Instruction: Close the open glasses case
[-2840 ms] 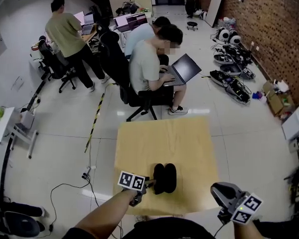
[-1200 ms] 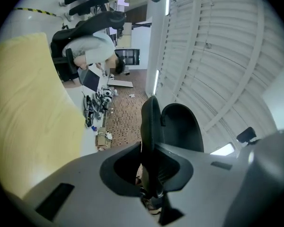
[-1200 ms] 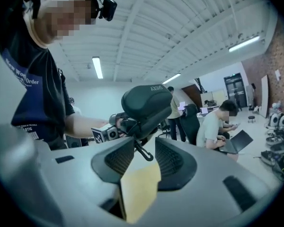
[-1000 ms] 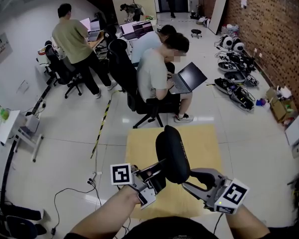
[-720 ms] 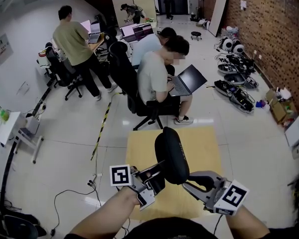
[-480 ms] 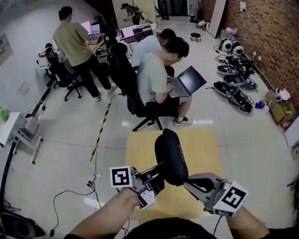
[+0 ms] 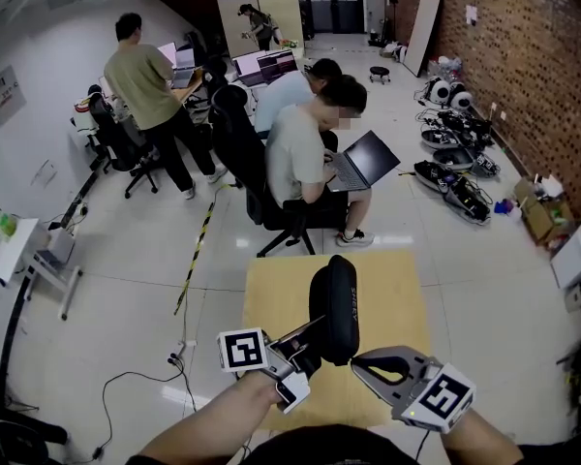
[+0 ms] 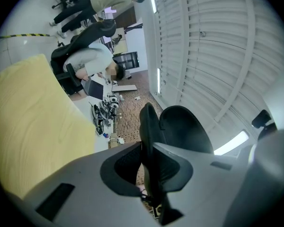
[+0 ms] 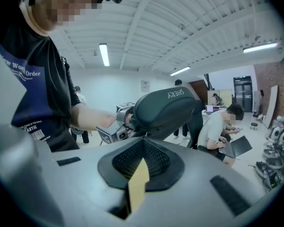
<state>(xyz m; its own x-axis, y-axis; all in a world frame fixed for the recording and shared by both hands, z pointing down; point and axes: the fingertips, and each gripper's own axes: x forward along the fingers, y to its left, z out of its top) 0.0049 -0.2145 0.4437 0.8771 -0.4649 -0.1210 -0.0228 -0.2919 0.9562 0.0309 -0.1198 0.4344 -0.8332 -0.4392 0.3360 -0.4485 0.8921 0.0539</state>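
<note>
Case: black glasses case [image 7: 333, 308] held upright above the table [image 7: 271, 298], halves nearly together.
Left gripper [image 7: 308, 347]: clamped on the case's near end.
Right gripper [image 7: 358, 362]: jaws together, empty, just right of the case.
Handling: probably light, stiff and smooth; press on the broad shells.

Bright, even light from ceiling tubes [image 9: 104, 54] glares off the floor [image 7: 126, 260]; fisheye bends the edges.
</note>
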